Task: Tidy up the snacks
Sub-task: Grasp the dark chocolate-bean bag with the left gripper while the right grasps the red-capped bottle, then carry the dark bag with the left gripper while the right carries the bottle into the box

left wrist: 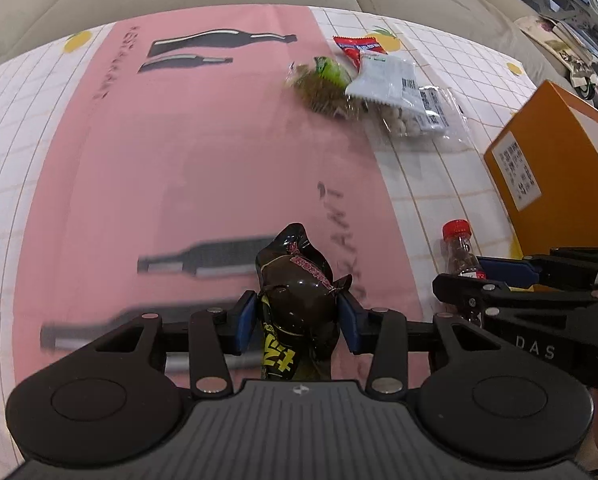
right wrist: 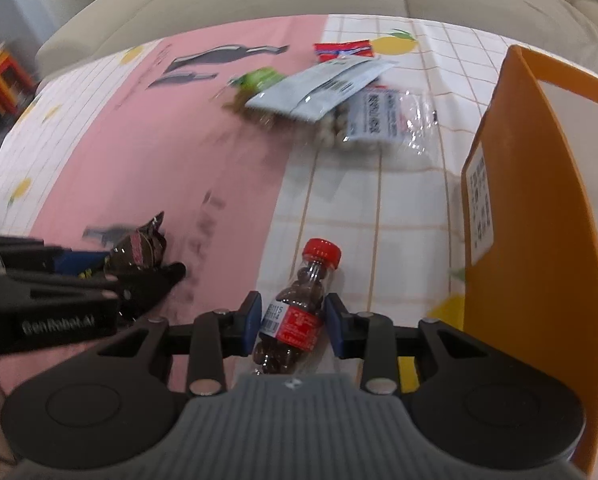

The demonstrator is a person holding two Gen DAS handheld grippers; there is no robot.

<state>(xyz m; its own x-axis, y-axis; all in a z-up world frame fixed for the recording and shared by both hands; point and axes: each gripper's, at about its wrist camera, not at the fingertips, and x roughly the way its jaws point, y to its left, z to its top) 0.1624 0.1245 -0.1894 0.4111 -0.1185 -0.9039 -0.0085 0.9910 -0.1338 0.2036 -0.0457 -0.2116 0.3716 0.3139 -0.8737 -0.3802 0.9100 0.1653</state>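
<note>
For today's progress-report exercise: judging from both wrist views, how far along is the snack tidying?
Done: nothing is clearly stowed; the orange box's inside is barely visible.
In hand: the left gripper is shut on a dark brown snack packet, and the right gripper is shut on a small red-capped bottle.
Left: a red packet, a green-labelled bag, a white pouch and a clear bag of pale balls lie on the tablecloth.

The orange box [right wrist: 539, 208] is running off the right edge in both wrist views, its inside hidden. Beside the box, the print on its white label [left wrist: 517, 174] is showing too small to read. The pile of packets [right wrist: 323, 92] beyond the box is smearing with motion blur, a red packet [left wrist: 357, 48] lying partly under a white one [left wrist: 383, 78].
</note>
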